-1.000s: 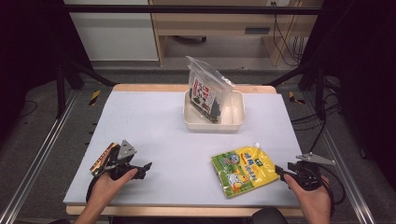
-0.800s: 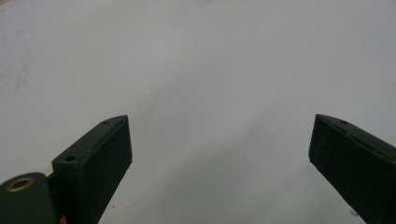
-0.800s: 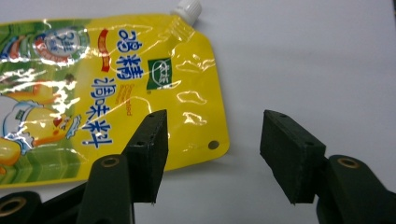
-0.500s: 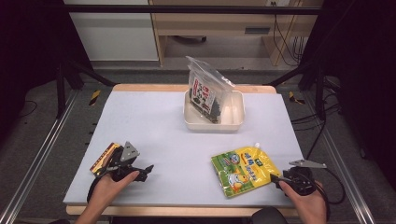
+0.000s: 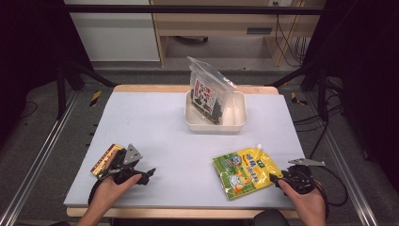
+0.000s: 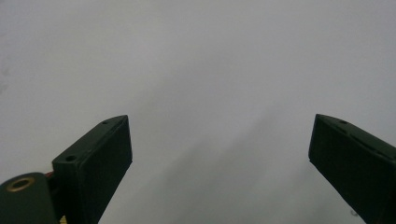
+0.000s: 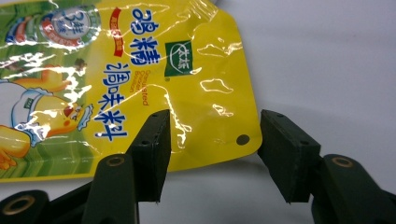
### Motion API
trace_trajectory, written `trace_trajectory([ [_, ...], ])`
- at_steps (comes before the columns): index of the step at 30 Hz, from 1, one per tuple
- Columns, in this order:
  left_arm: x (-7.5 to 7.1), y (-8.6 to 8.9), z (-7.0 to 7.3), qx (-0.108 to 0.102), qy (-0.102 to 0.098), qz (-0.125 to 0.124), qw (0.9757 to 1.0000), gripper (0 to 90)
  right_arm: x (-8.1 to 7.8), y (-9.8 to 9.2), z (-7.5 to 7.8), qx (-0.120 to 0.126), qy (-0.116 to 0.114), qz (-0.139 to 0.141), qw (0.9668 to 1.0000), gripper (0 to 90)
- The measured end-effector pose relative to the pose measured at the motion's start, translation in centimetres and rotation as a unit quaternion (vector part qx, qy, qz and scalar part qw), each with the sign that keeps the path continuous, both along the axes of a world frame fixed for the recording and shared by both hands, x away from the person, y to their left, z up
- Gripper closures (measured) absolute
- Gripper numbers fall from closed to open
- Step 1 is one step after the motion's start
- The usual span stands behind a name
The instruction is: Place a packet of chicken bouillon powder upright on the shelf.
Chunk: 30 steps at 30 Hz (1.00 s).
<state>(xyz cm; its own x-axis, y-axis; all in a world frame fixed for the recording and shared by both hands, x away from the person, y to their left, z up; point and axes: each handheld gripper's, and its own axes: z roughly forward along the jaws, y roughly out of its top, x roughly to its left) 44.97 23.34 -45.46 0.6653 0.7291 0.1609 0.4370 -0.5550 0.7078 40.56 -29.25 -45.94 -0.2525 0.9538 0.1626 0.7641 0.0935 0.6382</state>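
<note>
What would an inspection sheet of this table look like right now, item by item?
Surface: pale grey table top, wooden edge at the back.
Job's things: yellow pouch lies flat near the front right; its corner sits between the right gripper's jaws, pads not pressing.
Clutter: white tray at the back holding a clear bag that leans up out of it; a brown packet beside the left gripper.
Grippers: right gripper open at the pouch corner; left gripper open over bare table.
Cables: one cable trails from the right gripper; more hang behind the table.
Surroundings: metal rails either side, wooden furniture behind.
</note>
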Motion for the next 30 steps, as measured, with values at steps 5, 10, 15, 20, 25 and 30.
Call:
trace_trajectory([
  [5,0.0,0.0,0.0,0.002,0.0,-0.002,1.0,6.0,0.0,0.2,0.3,0.01,-0.016,-0.007,0.9998,46.4],
  [10,0.0,-0.1,0.0,0.003,0.001,-0.003,1.0,6.2,0.3,0.6,0.8,0.018,-0.032,-0.006,0.9993,48.3],
  [15,0.1,-0.2,-0.1,0.003,0.001,-0.003,1.0,6.3,0.6,1.1,0.8,0.015,-0.037,-0.006,0.9992,49.8],
  [20,0.1,-0.3,-0.1,0.004,0.001,-0.001,1.0,6.3,0.5,0.9,0.3,0.011,-0.038,-0.015,0.9991,50.5],
  [25,0.0,-0.6,-0.2,0.006,0.004,-0.004,1.0,6.4,0.1,0.6,0.0,0.012,-0.027,-0.023,0.9993,53.1],
  [30,-0.1,-0.6,-0.2,0.005,0.003,-0.005,1.0,6.4,-0.2,0.7,-0.1,0.01,-0.015,-0.03,0.9994,56.4],
])
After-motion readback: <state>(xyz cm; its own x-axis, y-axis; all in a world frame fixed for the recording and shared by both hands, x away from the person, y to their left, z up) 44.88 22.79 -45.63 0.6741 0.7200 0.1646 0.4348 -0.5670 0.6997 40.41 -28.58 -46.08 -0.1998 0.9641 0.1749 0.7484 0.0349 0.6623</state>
